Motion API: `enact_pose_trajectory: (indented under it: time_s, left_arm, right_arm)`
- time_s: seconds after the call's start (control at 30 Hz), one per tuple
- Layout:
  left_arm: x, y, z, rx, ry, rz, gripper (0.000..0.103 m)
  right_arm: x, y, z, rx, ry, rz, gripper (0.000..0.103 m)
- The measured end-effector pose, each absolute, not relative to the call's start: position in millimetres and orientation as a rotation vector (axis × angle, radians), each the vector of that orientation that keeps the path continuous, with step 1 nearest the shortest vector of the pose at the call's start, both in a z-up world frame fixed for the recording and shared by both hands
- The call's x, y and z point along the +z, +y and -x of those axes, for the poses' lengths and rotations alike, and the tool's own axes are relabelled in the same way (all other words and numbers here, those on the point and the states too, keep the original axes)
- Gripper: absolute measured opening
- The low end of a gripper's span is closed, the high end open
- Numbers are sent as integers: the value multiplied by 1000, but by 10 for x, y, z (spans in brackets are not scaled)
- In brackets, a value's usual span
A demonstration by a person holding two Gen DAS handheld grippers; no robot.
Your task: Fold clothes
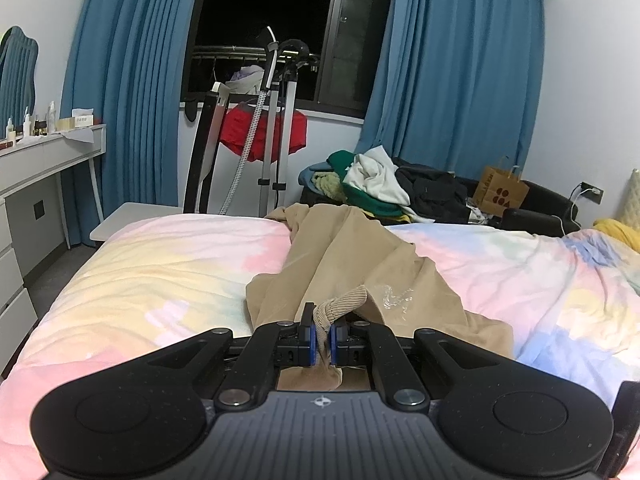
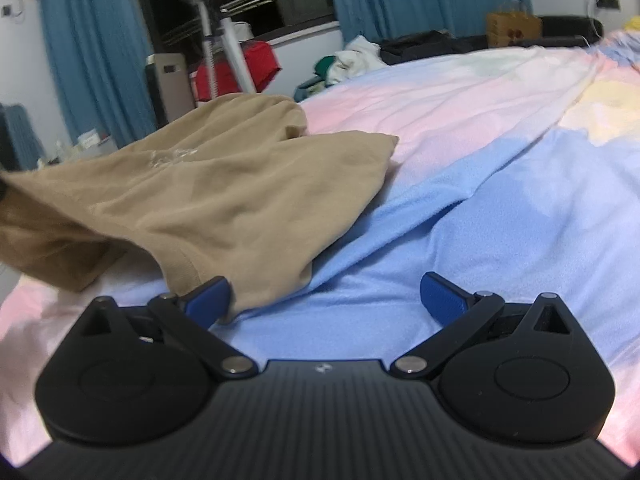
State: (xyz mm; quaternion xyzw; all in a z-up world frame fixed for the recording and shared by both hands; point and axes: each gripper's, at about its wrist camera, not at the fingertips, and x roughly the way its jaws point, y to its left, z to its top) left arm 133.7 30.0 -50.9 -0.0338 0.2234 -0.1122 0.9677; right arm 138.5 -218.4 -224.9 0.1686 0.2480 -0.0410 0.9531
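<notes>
Left wrist: left gripper (image 1: pixel 323 338) pinching ribbed cuff (image 1: pixel 340 304) of tan top (image 1: pixel 352 256); top runs toward 12 o'clock across bed (image 1: pixel 160 272).

Right wrist: right gripper (image 2: pixel 325 300) spread wide over bed; top at 10 o'clock, hem touching left finger (image 2: pixel 210 298).

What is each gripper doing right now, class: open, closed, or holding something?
Left gripper: closed on the ribbed cuff of the tan garment.
Right gripper: open, holding nothing, beside the garment's edge.
</notes>
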Motion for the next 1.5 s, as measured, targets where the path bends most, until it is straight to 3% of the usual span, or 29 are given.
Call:
enact_pose_trajectory:
  time_s: [0.2,0.53,0.7,0.77,0.83,0.9,1.03,1.07,1.1,1.17,1.5]
  left_arm:
    - [-522,312,-1347,-226,461,69,7]
    - [-540,342,-1359,-213,469,90,7]
    - [-536,443,-1384,-223,489,117,7]
    - [-536,477,-1392,-223,497,124,7]
    - [-534,492,-1391,-214,496,127,7]
    - [-529,497,-1387,-208,494,129,7]
    - [-530,484,-1387,-210,496,125,7]
    - [-533,478,-1389,-212,498,123,7]
    - [-539,473,-1397,-212,501,122,7]
    - [-564,448,-1405,-218,509,112,7]
    - [-827,158,-1340,-270,567,-29,10]
  right_arm:
    - [-2181,-1887,-1621,-172,595,-176,103]
    - [-2022,-2023,-1550,-124,604,-258,103]
    - [-1563,-1846,-953,-4,385,-354,103]
    - [-1575,-1658,-1007,51,391,-290,102]
    - [-1693,-1572,-1131,78,421,-294,93]
    - [-1860,-1563,-1273,75,474,-332,66]
    - [-2050,-1678,-1420,32,487,-385,57]
    - [-2060,-1717,-1444,23,492,-405,48]
    - [-2058,-1754,-1448,2,490,-422,32]
    - [-2044,-1815,-1432,-44,474,-453,20]
    - [-1649,-1966,-1226,-162,287,-465,6]
